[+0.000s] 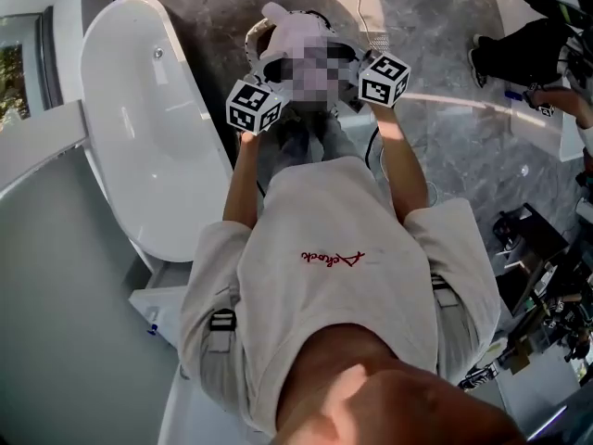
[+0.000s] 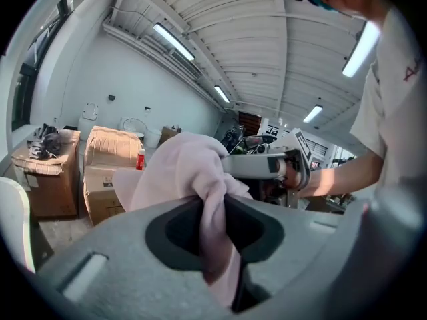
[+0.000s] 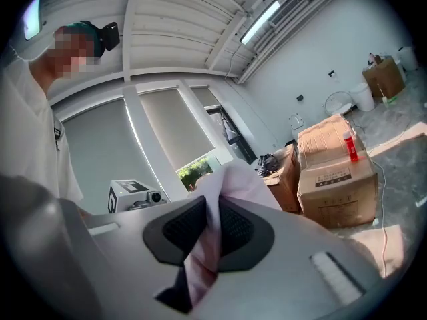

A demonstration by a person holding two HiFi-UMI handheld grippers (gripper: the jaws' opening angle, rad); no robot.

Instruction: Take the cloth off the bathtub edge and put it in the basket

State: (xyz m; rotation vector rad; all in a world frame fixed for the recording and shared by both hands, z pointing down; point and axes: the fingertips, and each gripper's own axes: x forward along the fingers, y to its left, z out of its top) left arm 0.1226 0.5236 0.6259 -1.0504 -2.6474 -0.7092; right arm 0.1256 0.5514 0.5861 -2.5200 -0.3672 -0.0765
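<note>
Tightly, cloth between left fingers, right fingers

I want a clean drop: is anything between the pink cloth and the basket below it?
Nothing visible. The left hand-held gripper and the right hand-held gripper both pinch the pink cloth, which hangs right over the basket; no object shows between them in the head view.

Grey marbled stone floor carries a white oval freestanding bathtub at the head view's left. Stacked brown cardboard boxes also stand on it, near the white wall.
</note>
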